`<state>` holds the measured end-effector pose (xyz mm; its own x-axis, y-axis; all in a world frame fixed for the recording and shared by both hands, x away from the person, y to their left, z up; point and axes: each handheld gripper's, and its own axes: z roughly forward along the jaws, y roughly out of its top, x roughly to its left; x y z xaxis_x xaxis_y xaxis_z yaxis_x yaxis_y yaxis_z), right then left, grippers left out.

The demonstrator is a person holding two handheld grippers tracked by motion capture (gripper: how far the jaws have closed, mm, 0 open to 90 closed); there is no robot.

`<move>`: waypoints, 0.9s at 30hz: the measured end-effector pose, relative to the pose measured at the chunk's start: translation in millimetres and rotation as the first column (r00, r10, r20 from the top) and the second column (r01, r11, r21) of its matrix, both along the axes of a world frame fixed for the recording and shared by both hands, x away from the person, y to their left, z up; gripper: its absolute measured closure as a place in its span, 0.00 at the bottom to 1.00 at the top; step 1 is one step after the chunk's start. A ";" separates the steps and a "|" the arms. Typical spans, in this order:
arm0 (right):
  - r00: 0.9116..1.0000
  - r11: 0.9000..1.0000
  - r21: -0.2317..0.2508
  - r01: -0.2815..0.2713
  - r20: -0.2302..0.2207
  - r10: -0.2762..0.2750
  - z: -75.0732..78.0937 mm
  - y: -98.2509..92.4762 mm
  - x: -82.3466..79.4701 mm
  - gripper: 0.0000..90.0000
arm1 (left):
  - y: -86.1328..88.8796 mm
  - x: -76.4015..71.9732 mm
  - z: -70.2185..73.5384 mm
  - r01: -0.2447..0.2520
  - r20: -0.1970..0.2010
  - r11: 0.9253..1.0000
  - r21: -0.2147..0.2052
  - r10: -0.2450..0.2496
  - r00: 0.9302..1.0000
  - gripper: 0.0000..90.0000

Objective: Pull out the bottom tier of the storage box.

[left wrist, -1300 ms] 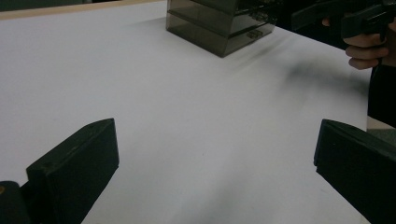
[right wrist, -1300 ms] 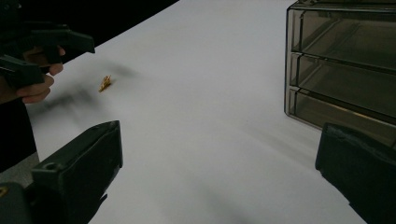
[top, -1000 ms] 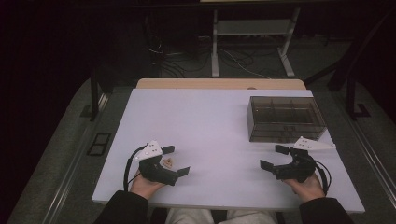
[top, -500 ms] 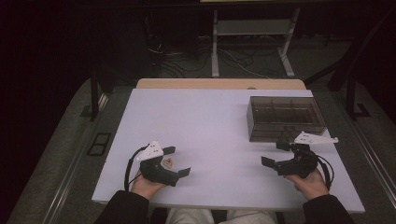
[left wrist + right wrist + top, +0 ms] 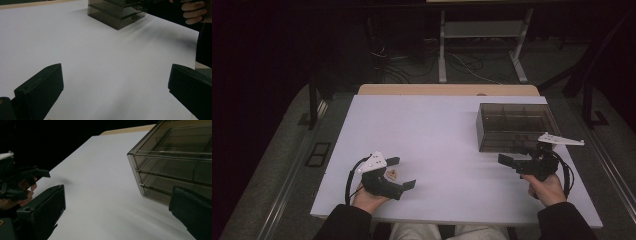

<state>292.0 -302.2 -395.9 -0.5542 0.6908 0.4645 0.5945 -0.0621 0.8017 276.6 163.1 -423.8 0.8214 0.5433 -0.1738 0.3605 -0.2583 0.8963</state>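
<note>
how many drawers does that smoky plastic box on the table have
3, stacked one above another in the front of the smoky plastic box, as the right gripper view shows: top, middle and bottom. The right gripper is close to its front; more could be hidden.

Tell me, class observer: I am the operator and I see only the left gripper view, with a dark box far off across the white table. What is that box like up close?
Observer: In the right gripper view the box is smoky and see-through, with stacked drawer fronts on its near face.
Operator: And from above?
Observer: In the high view its top shows dividers that split it into compartments.
Operator: Where is the right gripper?
Observer: The right gripper hangs just in front of the box's near face, jaws apart, not touching it that I can tell.
Operator: And my own gripper?
Observer: The left gripper sits open near the table's front left edge, with nothing between its jaws.
</note>
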 end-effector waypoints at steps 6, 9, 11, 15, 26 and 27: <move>0.999 0.998 0.043 0.042 -0.025 -0.041 -2.6 -8.3 4.4 0.00 | -0.1 -0.2 0.1 0.000 0.000 1.000 0.000 0.000 1.000 0.00; 0.998 0.997 0.058 0.051 -0.044 -0.048 -4.0 -9.3 6.3 0.00 | -0.2 -0.1 0.0 0.000 -0.001 1.000 0.000 0.000 1.000 0.00; 0.997 0.997 0.058 0.055 -0.061 -0.052 -5.9 -9.3 7.8 0.00 | -0.2 0.0 -0.2 0.001 0.001 1.000 0.001 -0.001 1.000 0.00; 0.994 0.996 0.069 0.060 -0.097 -0.053 -9.7 -8.0 11.0 0.00 | -0.3 -0.1 -0.2 0.002 0.001 1.000 0.001 -0.002 1.000 0.00; 0.978 0.980 0.154 0.129 -0.185 -0.100 -24.7 -12.4 18.3 0.00 | 0.1 -0.3 -0.1 0.001 -0.002 1.000 -0.003 -0.001 1.000 0.00; 0.976 0.977 0.166 0.134 -0.196 -0.100 -26.2 -13.1 18.6 0.00 | 0.0 -0.5 -0.1 0.000 -0.004 1.000 -0.005 0.000 1.000 0.00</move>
<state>310.6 -315.4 -422.1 -0.3672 0.6428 0.6723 0.7114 -0.2715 0.6482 276.1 163.1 -423.9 0.8205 0.5427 -0.1792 0.3638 -0.2541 0.8962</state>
